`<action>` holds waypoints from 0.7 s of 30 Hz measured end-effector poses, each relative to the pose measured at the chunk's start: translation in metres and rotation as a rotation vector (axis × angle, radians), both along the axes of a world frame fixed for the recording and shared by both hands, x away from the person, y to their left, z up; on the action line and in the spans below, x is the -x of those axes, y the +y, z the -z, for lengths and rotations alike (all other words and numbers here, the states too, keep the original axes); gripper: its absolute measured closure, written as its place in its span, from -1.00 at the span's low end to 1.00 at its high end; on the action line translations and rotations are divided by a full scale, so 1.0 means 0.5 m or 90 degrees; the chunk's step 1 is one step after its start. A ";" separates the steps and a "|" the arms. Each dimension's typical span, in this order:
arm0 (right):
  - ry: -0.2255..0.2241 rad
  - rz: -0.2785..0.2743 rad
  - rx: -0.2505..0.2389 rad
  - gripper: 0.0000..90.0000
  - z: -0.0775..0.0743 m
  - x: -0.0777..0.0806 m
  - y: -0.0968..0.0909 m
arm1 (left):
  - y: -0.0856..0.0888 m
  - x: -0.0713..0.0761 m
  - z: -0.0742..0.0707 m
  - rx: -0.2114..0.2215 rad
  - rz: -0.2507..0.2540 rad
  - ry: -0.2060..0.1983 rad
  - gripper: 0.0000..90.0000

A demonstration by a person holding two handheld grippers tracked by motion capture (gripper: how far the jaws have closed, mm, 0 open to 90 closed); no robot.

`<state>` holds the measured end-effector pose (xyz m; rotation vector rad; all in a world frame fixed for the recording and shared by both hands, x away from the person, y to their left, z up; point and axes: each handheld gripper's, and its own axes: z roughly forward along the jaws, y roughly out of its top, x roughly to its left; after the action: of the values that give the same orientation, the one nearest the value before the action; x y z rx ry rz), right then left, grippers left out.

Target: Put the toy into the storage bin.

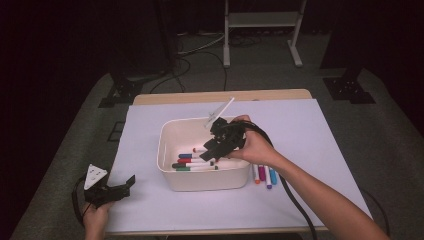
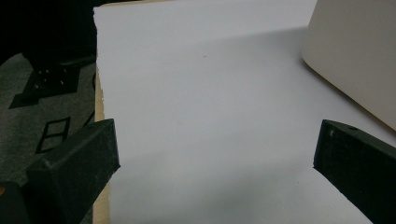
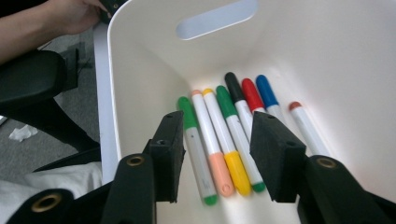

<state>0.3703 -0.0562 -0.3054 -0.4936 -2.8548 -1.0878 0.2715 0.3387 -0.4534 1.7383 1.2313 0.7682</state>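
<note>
**Right claw over bin, nothing held**

My right claw (image 1: 214, 146) hangs inside the white bin (image 1: 167, 150), jaws partly apart with nothing between them. Below it the markers (image 3: 219, 135) lie side by side on the bin floor, caps toward the far wall. More markers (image 1: 264, 175) lie on the white sheet (image 1: 310, 150) just beside the bin. My left claw (image 1: 120, 186) rests near the bench's near left corner, jaws wide, holding nothing.
</note>
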 end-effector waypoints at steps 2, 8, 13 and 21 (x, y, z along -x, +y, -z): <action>-0.007 0.009 -0.003 0.14 -0.008 0.001 -0.020 | 0.000 0.000 0.000 0.000 0.000 0.000 -1.00; -0.012 0.041 -0.023 0.03 -0.030 0.004 -0.083 | -0.001 0.000 0.000 -0.002 0.000 0.000 -1.00; -0.006 0.067 -0.030 -0.15 -0.038 0.008 -0.130 | -0.002 0.001 0.000 -0.001 -0.001 0.000 -1.00; -0.007 0.116 -0.046 -0.35 -0.036 0.011 -0.206 | -0.002 0.001 0.000 -0.003 0.000 -0.002 -1.00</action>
<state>0.3647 -0.1593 -0.2875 -0.7562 -2.8128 -1.2181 0.2709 0.3379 -0.4533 1.7405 1.2294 0.7742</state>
